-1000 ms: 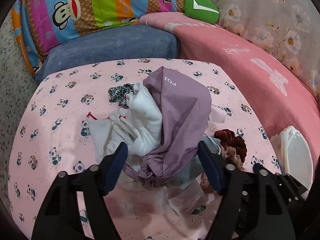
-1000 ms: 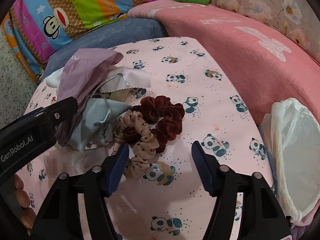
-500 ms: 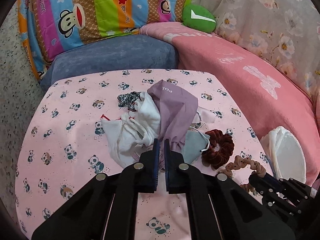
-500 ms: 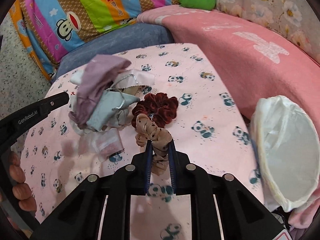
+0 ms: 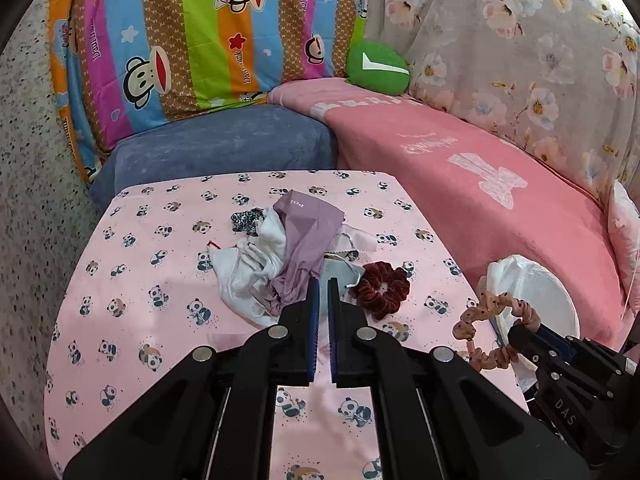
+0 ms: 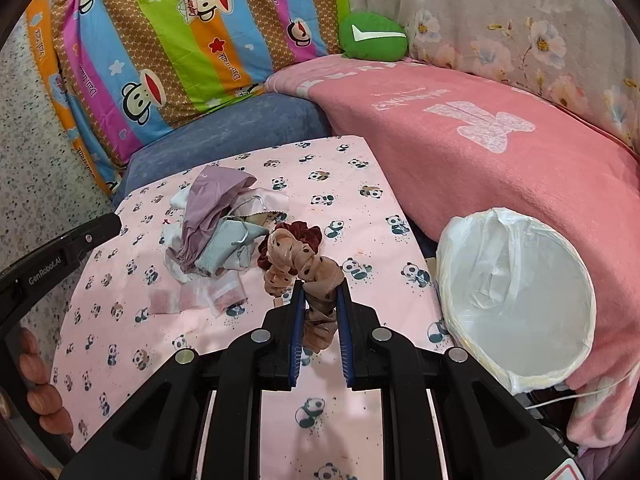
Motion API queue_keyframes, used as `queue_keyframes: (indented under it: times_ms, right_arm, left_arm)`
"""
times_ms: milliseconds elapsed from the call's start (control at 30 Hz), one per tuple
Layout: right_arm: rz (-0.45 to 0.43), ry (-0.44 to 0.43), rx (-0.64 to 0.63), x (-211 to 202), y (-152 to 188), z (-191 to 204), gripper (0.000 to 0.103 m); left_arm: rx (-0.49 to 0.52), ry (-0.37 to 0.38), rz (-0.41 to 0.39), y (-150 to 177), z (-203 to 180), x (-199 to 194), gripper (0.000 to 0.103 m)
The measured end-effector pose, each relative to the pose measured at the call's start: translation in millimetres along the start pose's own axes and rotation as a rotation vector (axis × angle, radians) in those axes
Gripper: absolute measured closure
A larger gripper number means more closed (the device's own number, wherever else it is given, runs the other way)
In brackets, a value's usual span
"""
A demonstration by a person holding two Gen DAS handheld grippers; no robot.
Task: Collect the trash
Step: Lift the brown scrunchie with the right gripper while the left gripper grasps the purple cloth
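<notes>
My right gripper (image 6: 319, 292) is shut on a tan dotted scrunchie (image 6: 304, 268) and holds it above the pink panda table (image 6: 360, 184); the scrunchie also shows in the left wrist view (image 5: 496, 320). A white-lined trash bin (image 6: 516, 292) stands to its right, beside the table. My left gripper (image 5: 321, 284) is shut, with something thin and pale between the pads that I cannot identify, raised over the near side of a pile of cloths: a purple cloth (image 5: 308, 236), a white cloth (image 5: 256, 264) and a grey pouch (image 6: 224, 244). A dark red scrunchie (image 5: 382, 290) lies beside the pile.
Clear plastic wrappers (image 6: 200, 296) lie on the table in front of the pile. A black-and-white scrunchie (image 5: 246, 220) lies behind it. A blue cushion (image 5: 224, 144), a pink blanket (image 5: 480, 184) and a striped monkey quilt (image 5: 200, 40) border the table.
Both grippers closed and rose. The right one took the tan scrunchie off the table and lifted it toward the bin side. The left one closed at the pile and pulled back.
</notes>
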State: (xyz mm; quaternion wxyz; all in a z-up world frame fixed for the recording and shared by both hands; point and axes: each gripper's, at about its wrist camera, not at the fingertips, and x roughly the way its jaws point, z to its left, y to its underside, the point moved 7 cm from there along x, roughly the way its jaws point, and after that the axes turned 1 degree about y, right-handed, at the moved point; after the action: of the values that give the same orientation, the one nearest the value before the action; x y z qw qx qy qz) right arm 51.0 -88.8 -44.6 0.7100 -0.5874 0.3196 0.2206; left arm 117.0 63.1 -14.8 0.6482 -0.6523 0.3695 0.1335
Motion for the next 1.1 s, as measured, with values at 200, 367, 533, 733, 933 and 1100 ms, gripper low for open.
queue_keyframes:
  times_ms: [200,367,533,733,933,1100]
  right_arm:
    - [0.016,0.005,0.011,-2.5,18.3,-5.9,0.087]
    - [0.025,0.021,0.037,0.6,26.3,-15.5,0.087]
    - [0.038,0.042,0.024,9.5,28.5,-19.2,0.087]
    - [0.118,0.047,0.001,49.1,46.5,-15.4,0.087]
    - [0.175,0.028,-0.049,74.7,69.4,9.7,0.087]
    - [0.158,0.020,-0.058,71.9,65.1,17.0,0.087]
  left_arm:
    - [-0.005,0.018,0.016,18.5,-1.4,-0.9,0.099]
    - [0.004,0.022,0.031,28.4,-1.9,2.3,0.099]
    - [-0.007,0.017,0.029,32.5,0.3,1.8,0.099]
    - [-0.017,0.002,0.037,44.2,9.9,10.0,0.099]
    - [-0.039,-0.032,0.069,58.7,29.9,16.3,0.098]
    - [-0.063,-0.059,0.071,55.7,48.4,15.2,0.098]
